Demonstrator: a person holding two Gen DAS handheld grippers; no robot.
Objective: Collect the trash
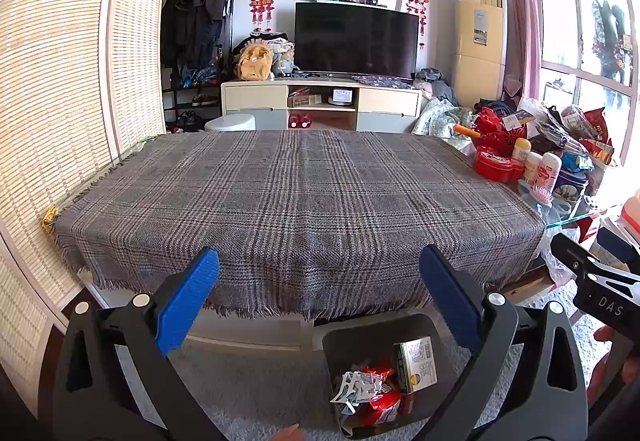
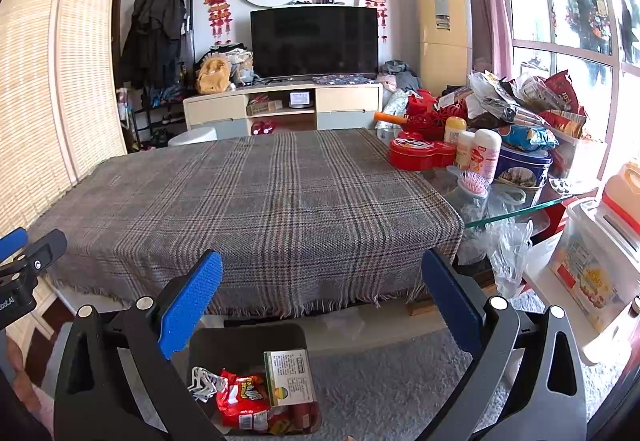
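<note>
Red foil glints from the bin (image 2: 248, 341) on the grey rug (image 2: 380, 393), just in front of the worktop's near edge: a crumpled snack bag (image 2: 240, 397), a green-and-white carton (image 2: 290, 377) leaning upright against it, and white cut-up plastic scraps (image 2: 204, 381) at the bag's left. All the trash in view lies inside this dark, open-topped container; the plaid cloth (image 1: 300, 193) over the worktop is bare.

By the look of it, everything here is light. The bag is soft and slick and would crush under a pinch, so a fold or its crimped end is the place to take it. The carton is stiffer and could be gripped across its narrow faces. The scraps are flimsy and likely to snag or flutter. The bin seems thin-walled and easily tipped; its rim would be the hold.

The left gripper (image 1: 318, 297) hangs above the bin, blue pads spread wide and holding nothing. The right gripper (image 2: 322, 299) is likewise spread and empty, over the same spot.

The cloth's fringe (image 2: 320, 307) overhangs the near edge just behind the bin and could catch a finger. To the right, bottles (image 2: 486, 153), tins and bags crowd a glass top (image 2: 520, 211) with a hard exposed edge, and a box stands on the floor beside it. Leftward the rug is open, bounded by a woven screen (image 1: 52, 101).
</note>
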